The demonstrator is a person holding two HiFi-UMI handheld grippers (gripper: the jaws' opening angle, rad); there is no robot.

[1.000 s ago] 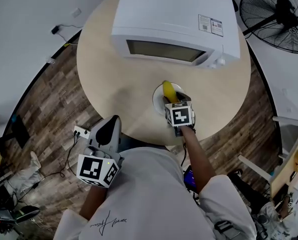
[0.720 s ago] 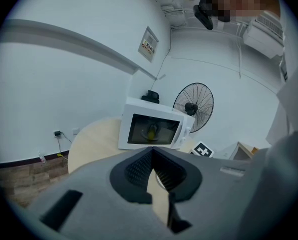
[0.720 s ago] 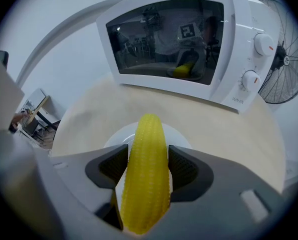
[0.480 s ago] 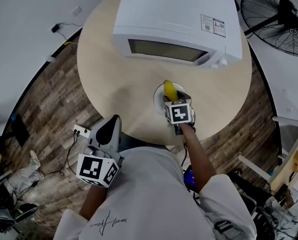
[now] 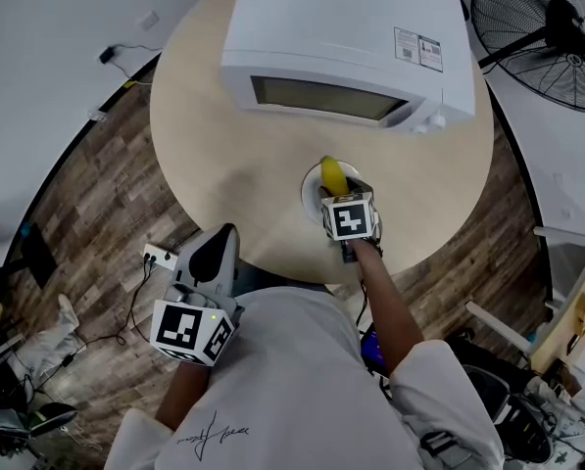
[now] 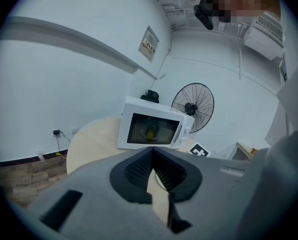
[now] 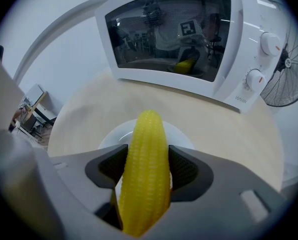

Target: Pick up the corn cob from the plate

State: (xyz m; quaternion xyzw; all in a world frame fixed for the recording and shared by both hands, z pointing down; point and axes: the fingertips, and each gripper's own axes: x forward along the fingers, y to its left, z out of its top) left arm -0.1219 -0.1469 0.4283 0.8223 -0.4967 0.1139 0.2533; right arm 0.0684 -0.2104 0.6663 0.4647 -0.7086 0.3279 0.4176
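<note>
Right gripper view: right claw (image 7: 147, 156) grips corn cob (image 7: 148, 131) over plate (image 7: 113, 135); left claw (image 6: 152, 159) closed, empty

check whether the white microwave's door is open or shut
Shut: the white microwave door's dark window sits flush with its front panel.

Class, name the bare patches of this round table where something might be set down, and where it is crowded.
Bare: the table left of the microwave and plate; less right of the plate. Crowded: the plate, where the right tongs grip the corn cob.
</note>
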